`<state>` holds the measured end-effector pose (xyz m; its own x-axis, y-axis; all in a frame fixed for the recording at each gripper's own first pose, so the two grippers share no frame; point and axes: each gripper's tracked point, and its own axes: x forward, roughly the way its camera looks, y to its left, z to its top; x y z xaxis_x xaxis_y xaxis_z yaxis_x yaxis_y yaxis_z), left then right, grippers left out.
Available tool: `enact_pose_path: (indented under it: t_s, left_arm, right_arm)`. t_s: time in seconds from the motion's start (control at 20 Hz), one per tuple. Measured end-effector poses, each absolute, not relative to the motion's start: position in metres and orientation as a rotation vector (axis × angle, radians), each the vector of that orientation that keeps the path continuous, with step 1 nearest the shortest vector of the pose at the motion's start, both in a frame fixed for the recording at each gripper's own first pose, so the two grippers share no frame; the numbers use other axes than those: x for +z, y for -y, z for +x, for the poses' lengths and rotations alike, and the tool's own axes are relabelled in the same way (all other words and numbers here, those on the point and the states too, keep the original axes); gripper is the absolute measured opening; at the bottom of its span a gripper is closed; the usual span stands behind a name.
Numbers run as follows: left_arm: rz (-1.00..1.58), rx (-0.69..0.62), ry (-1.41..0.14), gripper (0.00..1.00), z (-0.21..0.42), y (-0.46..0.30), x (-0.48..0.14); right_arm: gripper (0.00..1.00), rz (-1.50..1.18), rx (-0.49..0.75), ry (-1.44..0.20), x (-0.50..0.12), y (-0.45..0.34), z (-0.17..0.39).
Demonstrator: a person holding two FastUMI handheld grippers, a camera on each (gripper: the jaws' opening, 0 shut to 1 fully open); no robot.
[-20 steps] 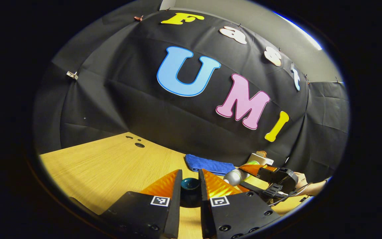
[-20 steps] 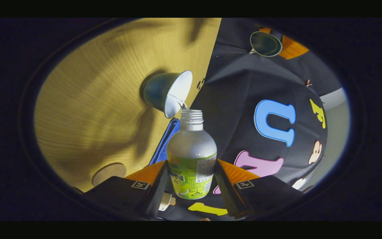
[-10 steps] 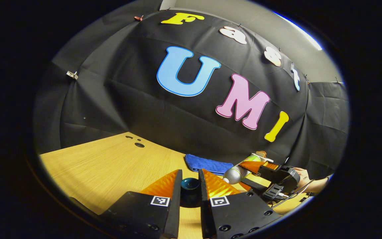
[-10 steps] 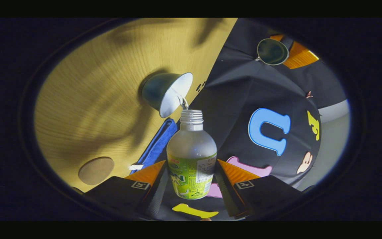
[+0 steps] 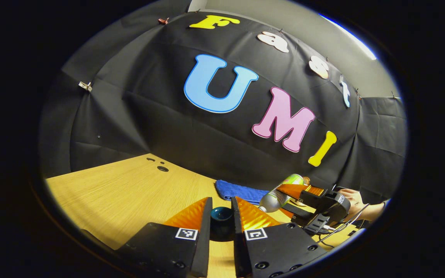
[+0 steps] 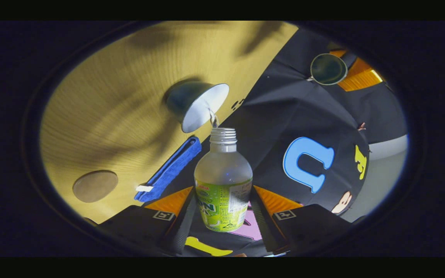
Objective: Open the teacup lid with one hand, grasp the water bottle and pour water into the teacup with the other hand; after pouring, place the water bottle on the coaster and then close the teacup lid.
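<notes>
I am working over the wooden table (image 6: pixel 122 73), my right gripper (image 6: pixel 222 210) clamping the tilted water bottle (image 6: pixel 223 185), water trickling into the white-lined teacup (image 6: pixel 197 106), coaster (image 6: pixel 95 186) lying nearby, my left gripper (image 5: pixel 221 216) pinching the lifted lid (image 5: pixel 221 220).

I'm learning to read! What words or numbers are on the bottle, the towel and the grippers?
On the water bottle, the label: printed words, partly hidden by the right gripper and too blurred to read.
On the blue towel, the white tag: too small to read.
On the left gripper and the right gripper: square black-and-white markers, patterns only, no words or numbers.
</notes>
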<state>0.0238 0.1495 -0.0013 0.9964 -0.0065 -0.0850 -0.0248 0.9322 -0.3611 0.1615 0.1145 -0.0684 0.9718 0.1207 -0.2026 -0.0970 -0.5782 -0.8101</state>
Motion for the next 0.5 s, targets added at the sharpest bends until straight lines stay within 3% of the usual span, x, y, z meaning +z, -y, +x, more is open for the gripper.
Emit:
enact_pose_path:
  t_s: [0.5]
  left_arm:
    - [-0.393,0.014,-0.077,0.3,0.021,-0.156,0.0]
  right_arm:
    - [0.78,-2.354,0.284,0.165,-0.039,-0.132,0.171]
